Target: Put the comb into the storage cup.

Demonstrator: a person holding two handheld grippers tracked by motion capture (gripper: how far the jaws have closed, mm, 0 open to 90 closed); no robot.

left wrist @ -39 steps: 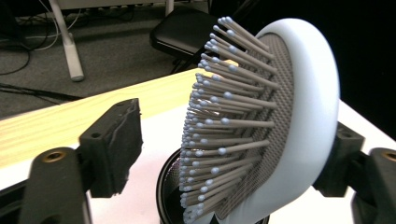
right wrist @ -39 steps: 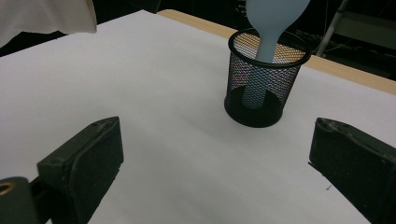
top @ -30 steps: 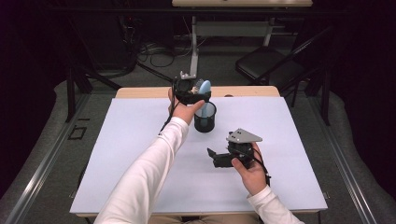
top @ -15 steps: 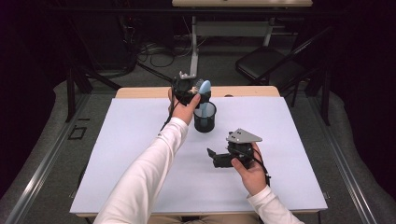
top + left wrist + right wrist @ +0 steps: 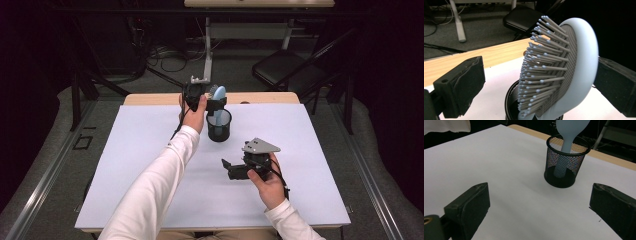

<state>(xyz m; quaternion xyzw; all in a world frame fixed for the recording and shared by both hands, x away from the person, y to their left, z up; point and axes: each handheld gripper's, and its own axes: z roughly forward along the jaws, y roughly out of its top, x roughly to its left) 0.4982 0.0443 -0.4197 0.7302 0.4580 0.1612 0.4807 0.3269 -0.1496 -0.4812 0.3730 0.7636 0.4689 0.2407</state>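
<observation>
- Standing handle-down in a black cup (image 5: 219, 126), a pale blue hairbrush (image 5: 218, 93) has its head rising above the rim, near the far edge of the bench (image 5: 150, 150), about midway along it.
- The left tongs (image 5: 212, 102) are held at the brush head; in the left gripper view the head (image 5: 564, 72) sits between the two jaws, which stand apart, the right one touching or almost touching the smooth back, the left one clear of the bristles.
- The right tongs (image 5: 227, 167) are held nearer the front edge, well apart from the cup, with jaws spread wide and nothing between them.
- The cup (image 5: 565, 161) is round, of fine black wire mesh with a solid rim; the handle shows through it.
- The brush is smooth, rounded plastic with an oval head, a grey dotted pad and straight, ball-tipped bristles.
- The bench has a matt white top, with a strip of light wood along the far edge.
</observation>
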